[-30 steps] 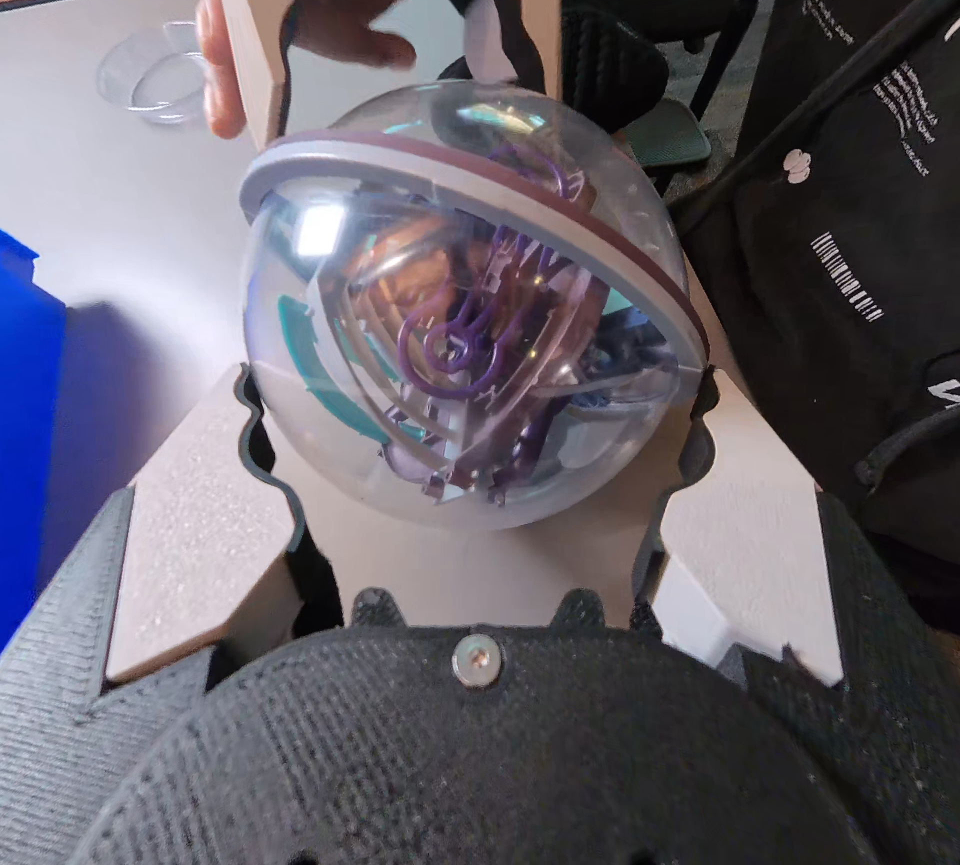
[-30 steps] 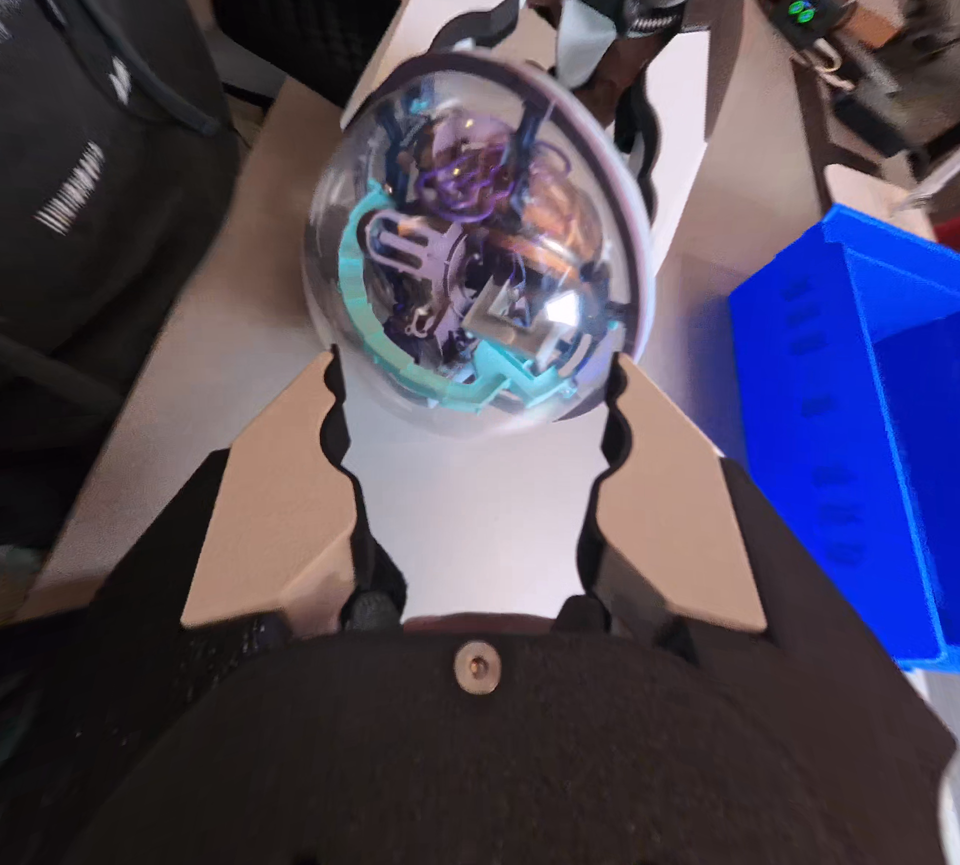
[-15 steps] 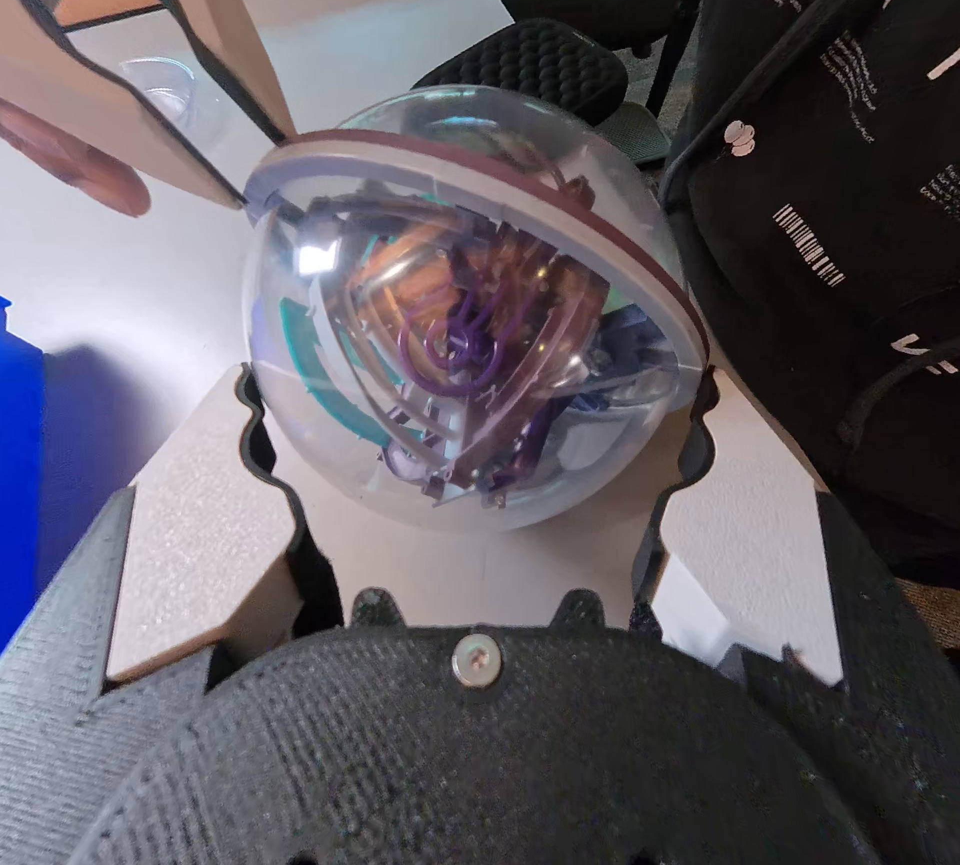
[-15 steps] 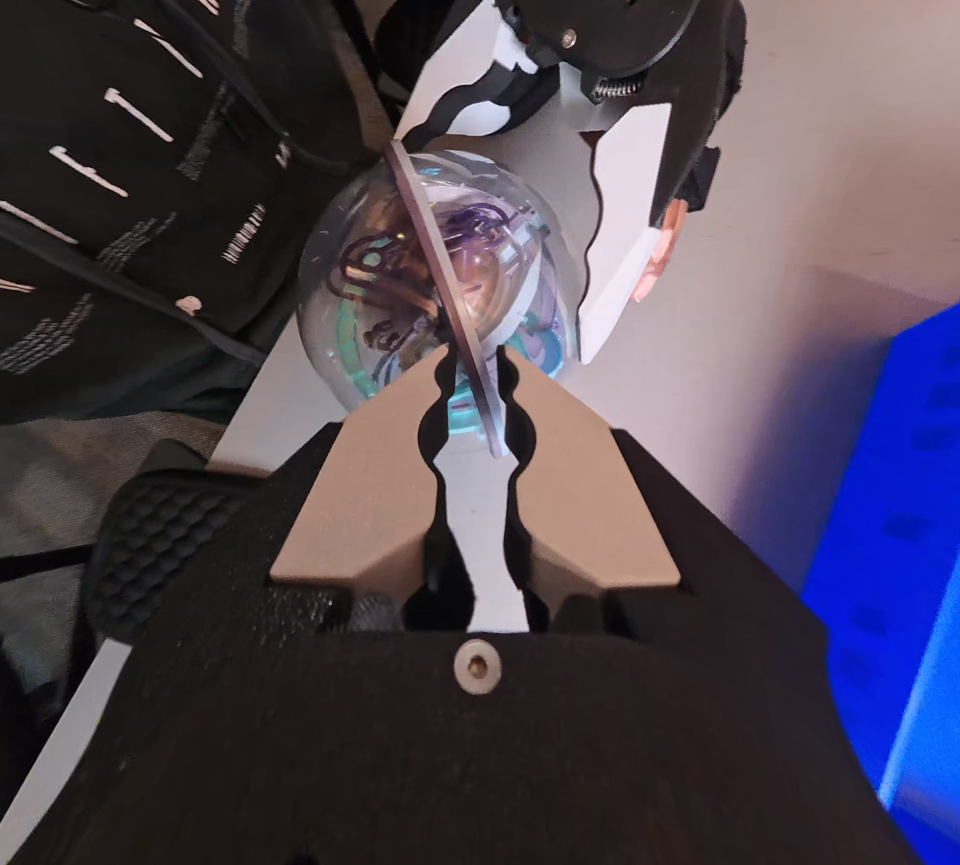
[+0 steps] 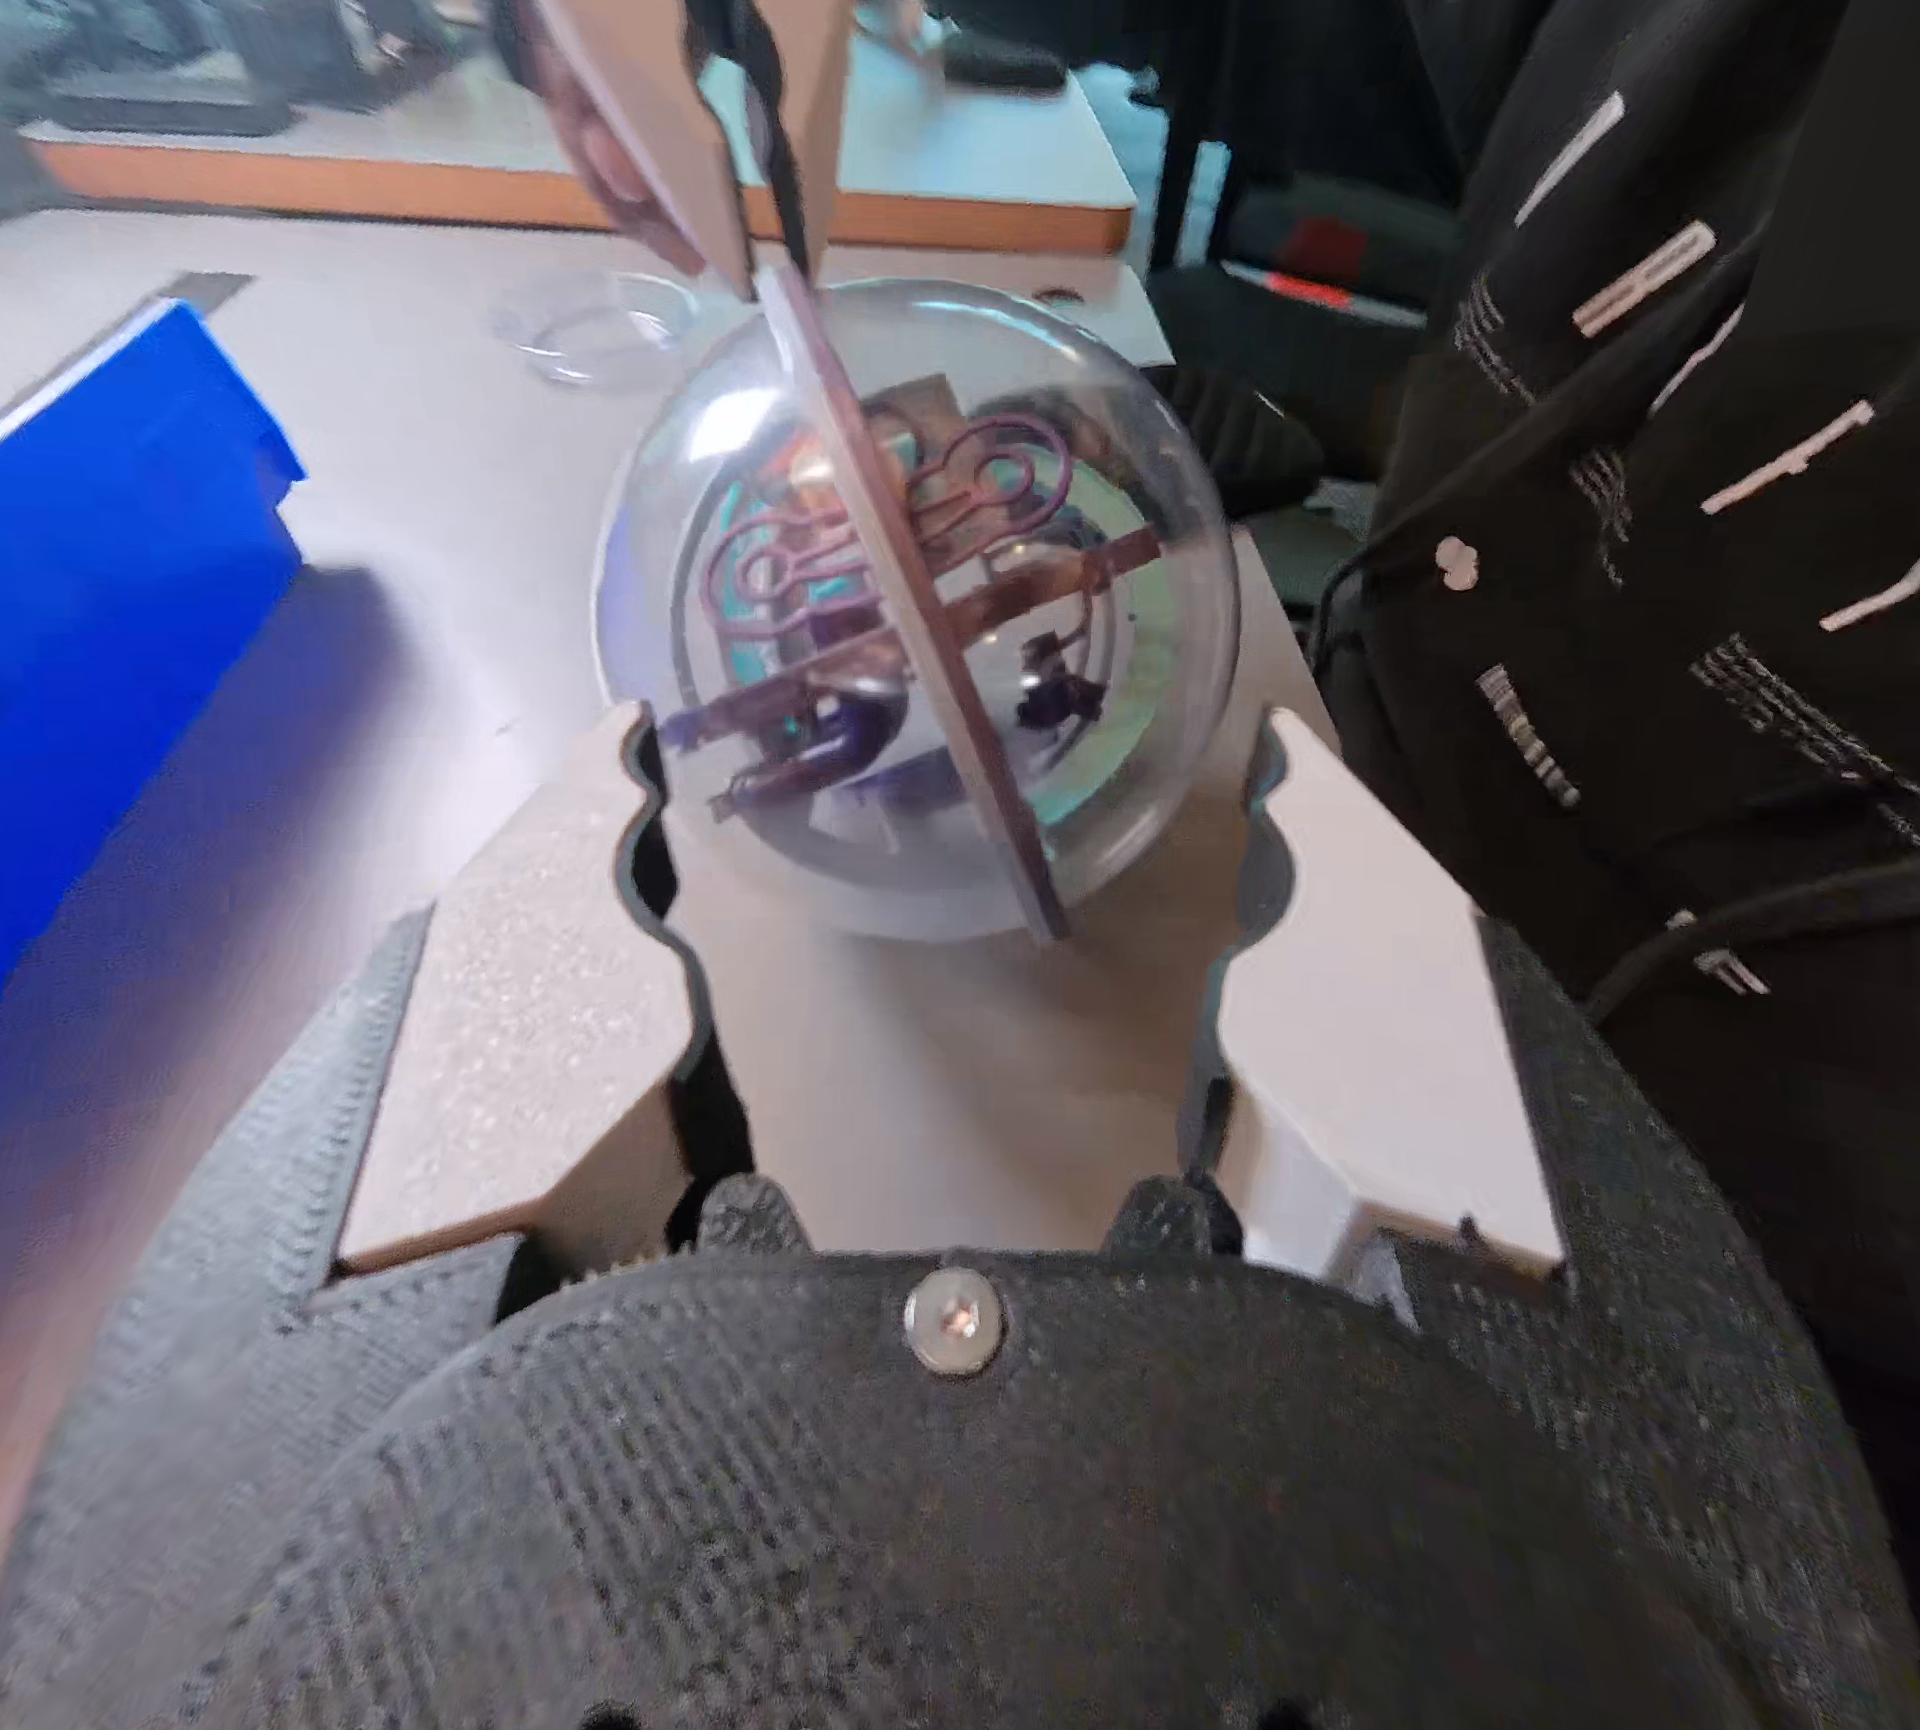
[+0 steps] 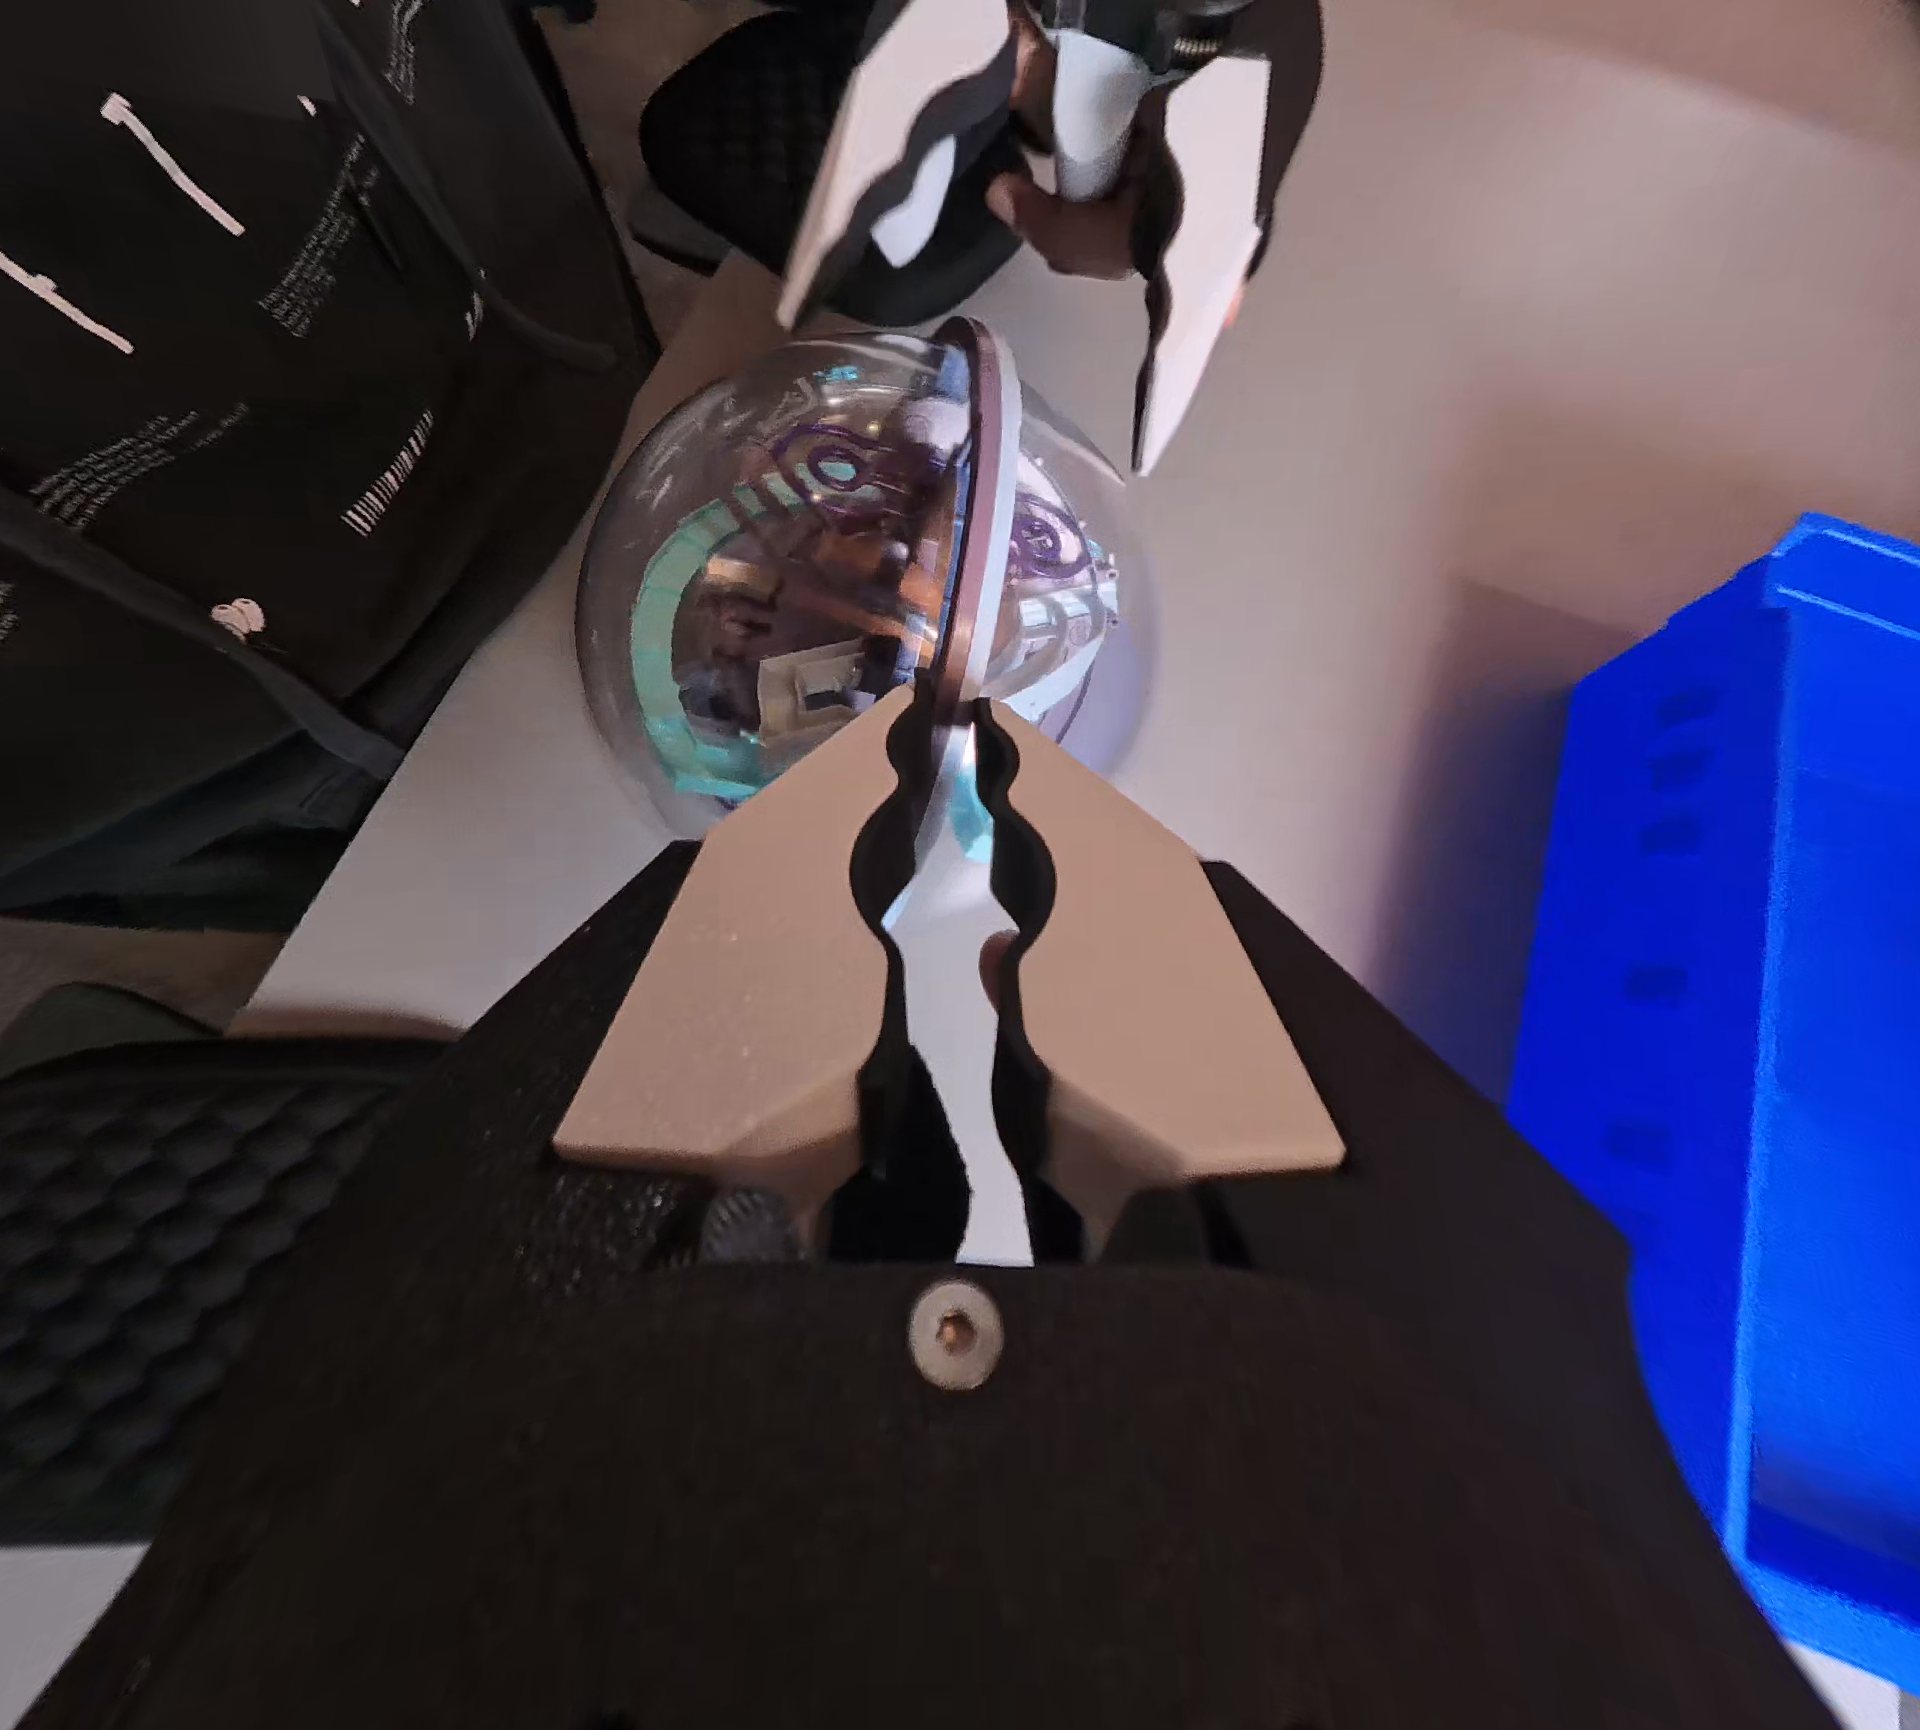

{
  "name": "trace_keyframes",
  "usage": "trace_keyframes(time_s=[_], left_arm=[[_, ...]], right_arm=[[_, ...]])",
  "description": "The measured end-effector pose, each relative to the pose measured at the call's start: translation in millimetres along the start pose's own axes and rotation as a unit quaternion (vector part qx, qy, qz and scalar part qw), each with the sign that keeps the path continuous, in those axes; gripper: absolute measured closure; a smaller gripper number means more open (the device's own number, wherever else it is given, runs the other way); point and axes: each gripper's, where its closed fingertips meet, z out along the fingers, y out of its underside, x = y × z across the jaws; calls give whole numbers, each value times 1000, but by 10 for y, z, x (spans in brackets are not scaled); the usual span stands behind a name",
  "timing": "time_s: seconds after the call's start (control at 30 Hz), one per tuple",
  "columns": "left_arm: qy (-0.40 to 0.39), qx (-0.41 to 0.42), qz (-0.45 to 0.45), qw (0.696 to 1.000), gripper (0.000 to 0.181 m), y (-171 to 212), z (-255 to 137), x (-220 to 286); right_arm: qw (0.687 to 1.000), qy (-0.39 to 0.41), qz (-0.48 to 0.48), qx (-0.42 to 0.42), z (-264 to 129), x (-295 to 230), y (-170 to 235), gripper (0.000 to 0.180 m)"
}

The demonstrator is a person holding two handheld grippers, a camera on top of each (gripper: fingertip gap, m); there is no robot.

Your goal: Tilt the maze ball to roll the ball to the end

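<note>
The maze ball (image 5: 914, 610) rests on the surface (image 5: 416, 475), seam ring near vertical. Right gripper (image 6: 951, 714) is clamped on that ring; left gripper (image 5: 951, 745) stands spread wide, apparently not touching. Judged light, rigid, slick-shelled: the ring is the sound hold.
</note>
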Motion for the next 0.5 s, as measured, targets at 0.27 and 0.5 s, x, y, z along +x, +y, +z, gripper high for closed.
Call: trace_keyframes(time_s=[0.27,0.5], left_arm=[[-50,-1,-59,997,119,283,-53,82],[-68,-23,-81,994,159,408,10,75]], right_arm=[[998,67,1,22,-46,-97,2,175],[993,110,7,38,-97,-67,21,175]])
